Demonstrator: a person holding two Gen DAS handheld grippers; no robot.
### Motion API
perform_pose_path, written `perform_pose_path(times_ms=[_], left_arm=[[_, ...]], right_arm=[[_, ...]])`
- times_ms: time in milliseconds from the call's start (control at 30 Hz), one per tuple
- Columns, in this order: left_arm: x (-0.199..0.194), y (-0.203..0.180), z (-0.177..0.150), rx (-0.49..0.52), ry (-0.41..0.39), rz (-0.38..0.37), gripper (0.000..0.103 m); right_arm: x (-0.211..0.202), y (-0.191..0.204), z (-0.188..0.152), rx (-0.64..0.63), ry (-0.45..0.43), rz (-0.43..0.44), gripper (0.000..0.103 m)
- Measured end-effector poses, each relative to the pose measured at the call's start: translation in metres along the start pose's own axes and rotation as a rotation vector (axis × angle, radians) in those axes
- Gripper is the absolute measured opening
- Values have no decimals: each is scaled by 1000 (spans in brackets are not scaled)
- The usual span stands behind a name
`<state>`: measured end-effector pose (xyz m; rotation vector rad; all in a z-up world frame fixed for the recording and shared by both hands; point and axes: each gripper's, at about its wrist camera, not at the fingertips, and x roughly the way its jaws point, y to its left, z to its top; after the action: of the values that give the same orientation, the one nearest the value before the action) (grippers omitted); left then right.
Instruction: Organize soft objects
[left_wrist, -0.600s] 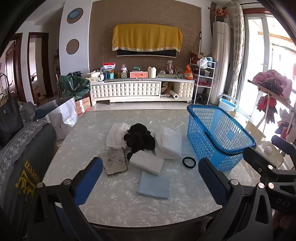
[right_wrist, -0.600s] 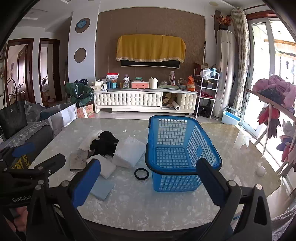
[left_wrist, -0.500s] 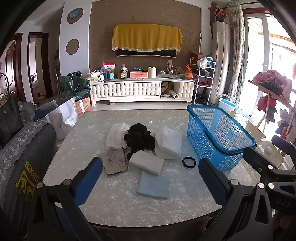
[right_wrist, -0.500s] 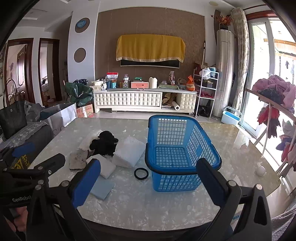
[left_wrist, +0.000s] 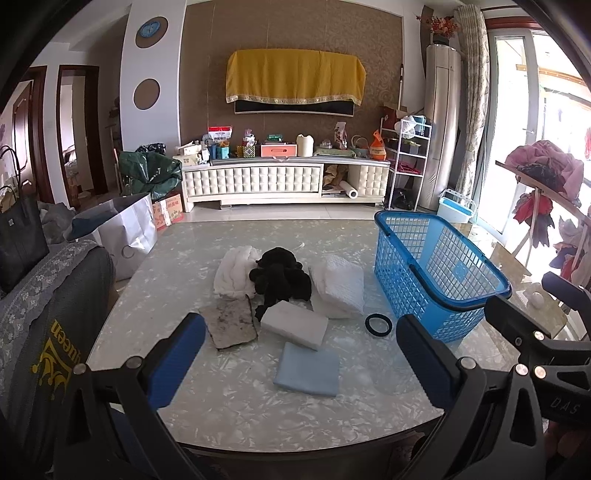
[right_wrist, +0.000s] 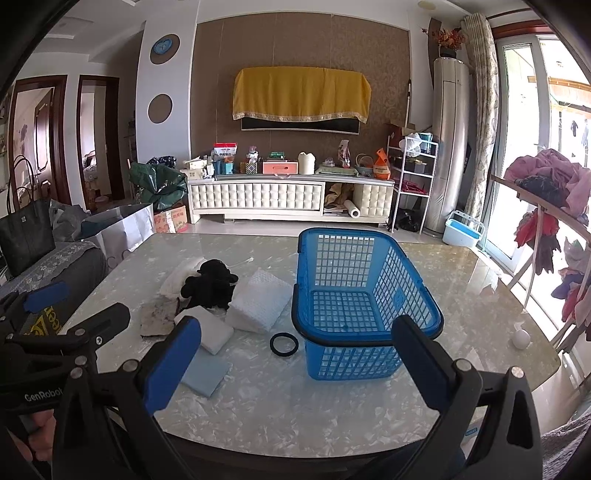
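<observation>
A cluster of soft things lies at the centre of the left wrist view: a black plush toy in the middle, a white fluffy cloth touching its left side, a white waffle-textured pad just to its right. Below them lie a stained grey rag, a white foam block and, lowest, a light blue sponge. A black ring sits right of the foam block, just beside the empty blue basket, which stands at centre right. All rest on the pale marbled worktop. The left tongs and the right tongs fill each frame's bottom, blue pads wide apart with nothing between them.
</observation>
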<state>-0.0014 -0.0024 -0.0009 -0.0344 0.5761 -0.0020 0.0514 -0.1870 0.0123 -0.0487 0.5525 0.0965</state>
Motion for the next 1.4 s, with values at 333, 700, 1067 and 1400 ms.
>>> perform_pose_path(times_ms=[333,700,1067,1400], left_arm=[[-2,1,-1,-5,-3,-5,103],[-5,4,-1,-3,-11,-3,103],[-7,6,-1,-4,-12,-10,103],[-6,5,-2,-6,-13,-22,103]], right_arm=[[-2,2,0,-6,1,0,103],[-3,5,-1,-6,-1,-5,103],[-4,4,0,3,-2,0,103],[-3,2,-2,0,-5,2,103]])
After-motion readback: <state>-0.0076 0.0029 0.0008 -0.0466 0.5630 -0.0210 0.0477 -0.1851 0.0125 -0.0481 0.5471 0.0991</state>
